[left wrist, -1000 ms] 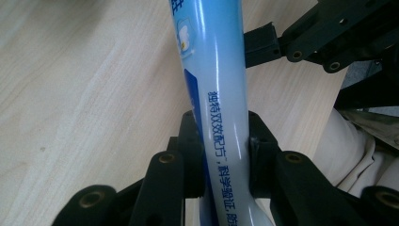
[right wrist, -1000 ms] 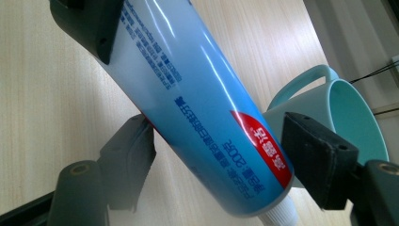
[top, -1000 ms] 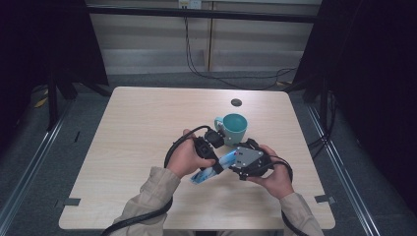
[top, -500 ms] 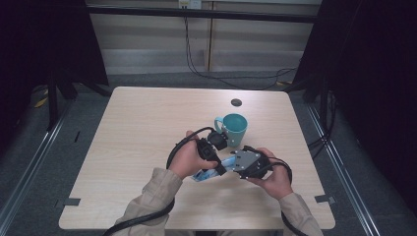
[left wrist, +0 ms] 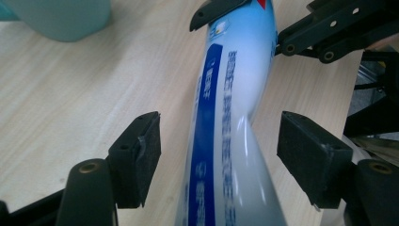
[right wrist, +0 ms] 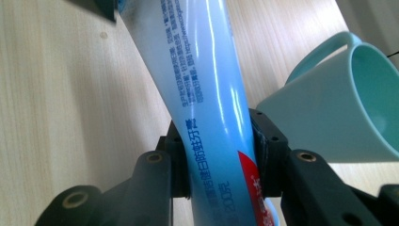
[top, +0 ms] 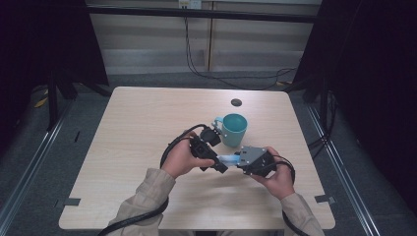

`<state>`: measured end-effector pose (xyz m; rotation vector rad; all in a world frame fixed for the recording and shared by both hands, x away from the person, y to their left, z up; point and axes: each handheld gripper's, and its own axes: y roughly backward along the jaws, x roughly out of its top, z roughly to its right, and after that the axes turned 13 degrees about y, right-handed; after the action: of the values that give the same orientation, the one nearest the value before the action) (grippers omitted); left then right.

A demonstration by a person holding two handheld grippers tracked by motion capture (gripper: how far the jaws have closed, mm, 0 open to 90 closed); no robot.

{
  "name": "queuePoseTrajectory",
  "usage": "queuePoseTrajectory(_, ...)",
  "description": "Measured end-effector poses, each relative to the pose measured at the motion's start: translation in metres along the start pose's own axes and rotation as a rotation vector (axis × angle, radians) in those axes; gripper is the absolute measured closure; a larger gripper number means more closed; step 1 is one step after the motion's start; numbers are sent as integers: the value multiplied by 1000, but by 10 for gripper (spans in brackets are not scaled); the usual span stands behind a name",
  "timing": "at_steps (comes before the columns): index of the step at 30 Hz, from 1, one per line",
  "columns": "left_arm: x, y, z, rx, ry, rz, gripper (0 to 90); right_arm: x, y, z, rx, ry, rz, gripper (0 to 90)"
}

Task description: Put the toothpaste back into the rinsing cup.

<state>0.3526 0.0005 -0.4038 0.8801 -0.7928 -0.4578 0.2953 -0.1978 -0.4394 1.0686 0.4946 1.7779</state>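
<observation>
teal mug [top: 234,129] stands on the surface [top: 137,128] just beyond the grippers. toothpaste tube [top: 227,159] lies level between them, above the surface; right gripper [right wrist: 221,157] clamped on it after closing, left gripper [left wrist: 219,153] jaws just opened, apart around it.

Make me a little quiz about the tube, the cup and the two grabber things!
1. True or false: the left gripper squeezes the toothpaste tube.
2. Which gripper holds the tube? A the right gripper, B the left gripper, C neither.
3. What colour is the mug on the table?

Key:
1. False. Its pads stand apart from the tube, which lies between them; its jaws have just been opening.
2. A. Its jaws have just been closing and now press on the tube from both sides.
3. Teal, standing upright just beyond the grippers.
</observation>
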Motion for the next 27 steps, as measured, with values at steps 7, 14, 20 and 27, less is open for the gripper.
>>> queuePoseTrajectory(7, 0, 18, 0, 10, -26, 65, 248, -10, -1, 1, -8, -35, -40, 653)
queuePoseTrajectory(14, -4, 35, -1, 38, -63, 117, 249, -23, 0, 7, -10, -90, -66, 652)
queuePoseTrajectory(20, -8, 45, -6, 58, -69, 136, 250, -28, 1, 9, -10, -120, -70, 652)
queuePoseTrajectory(27, -16, 44, -12, 62, -70, 128, 254, -34, 2, 13, -6, -167, -64, 651)
